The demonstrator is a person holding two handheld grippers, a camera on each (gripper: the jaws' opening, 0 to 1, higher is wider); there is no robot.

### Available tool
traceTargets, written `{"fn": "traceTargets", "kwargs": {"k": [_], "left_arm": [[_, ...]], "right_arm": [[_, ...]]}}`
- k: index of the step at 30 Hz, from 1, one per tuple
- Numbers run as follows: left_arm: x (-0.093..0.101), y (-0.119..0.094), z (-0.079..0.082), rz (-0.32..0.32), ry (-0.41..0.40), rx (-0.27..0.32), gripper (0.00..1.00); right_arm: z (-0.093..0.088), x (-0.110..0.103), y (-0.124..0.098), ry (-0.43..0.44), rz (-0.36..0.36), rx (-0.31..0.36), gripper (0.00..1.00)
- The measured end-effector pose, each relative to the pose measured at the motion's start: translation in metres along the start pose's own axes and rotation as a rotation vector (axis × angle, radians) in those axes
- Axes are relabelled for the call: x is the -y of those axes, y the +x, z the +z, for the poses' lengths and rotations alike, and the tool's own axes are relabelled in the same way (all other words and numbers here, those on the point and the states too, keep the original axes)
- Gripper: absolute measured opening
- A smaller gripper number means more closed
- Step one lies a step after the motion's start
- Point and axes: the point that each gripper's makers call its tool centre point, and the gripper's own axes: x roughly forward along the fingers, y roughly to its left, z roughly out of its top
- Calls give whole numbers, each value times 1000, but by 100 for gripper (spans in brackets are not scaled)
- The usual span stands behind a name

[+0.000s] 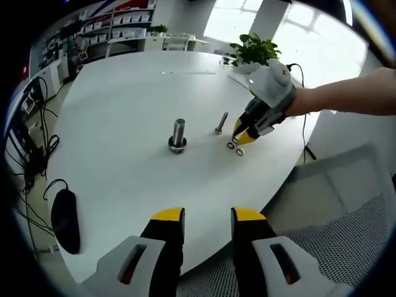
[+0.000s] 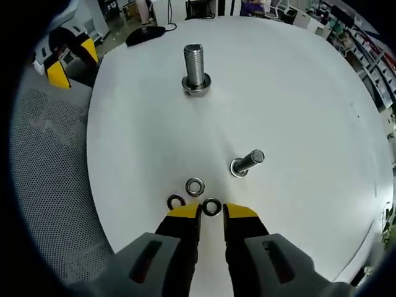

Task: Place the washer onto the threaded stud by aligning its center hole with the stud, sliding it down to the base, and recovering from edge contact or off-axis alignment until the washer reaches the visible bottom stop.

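Right gripper low centre, jaws spread around one washer (two more beside it), threaded stud upright at upper centre, left gripper jaws apart, holding nothing.

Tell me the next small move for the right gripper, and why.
Probably ease the right gripper forward and down onto the nearest washer and close on it. Its jaws are open and empty, that washer lies flat on the white table just ahead of the tips, two more washers lie close by, and the large threaded stud stands upright farther off.
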Motion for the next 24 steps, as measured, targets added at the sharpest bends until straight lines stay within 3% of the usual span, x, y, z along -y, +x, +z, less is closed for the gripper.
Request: {"fn": "traceTargets", "kwargs": {"k": [14,20,24], "left_arm": [[0,1,0,-3,1,0,28],[-1,1,-1,-5,2,0,28],[-1,1,0,-6,0,4,28]], "right_arm": [[-1,-2,1,1,-22,-116,16],[-3,-12,-5,4,-41,-149,16],[-1,-10,-6,-68,-66,-166,15]]}}
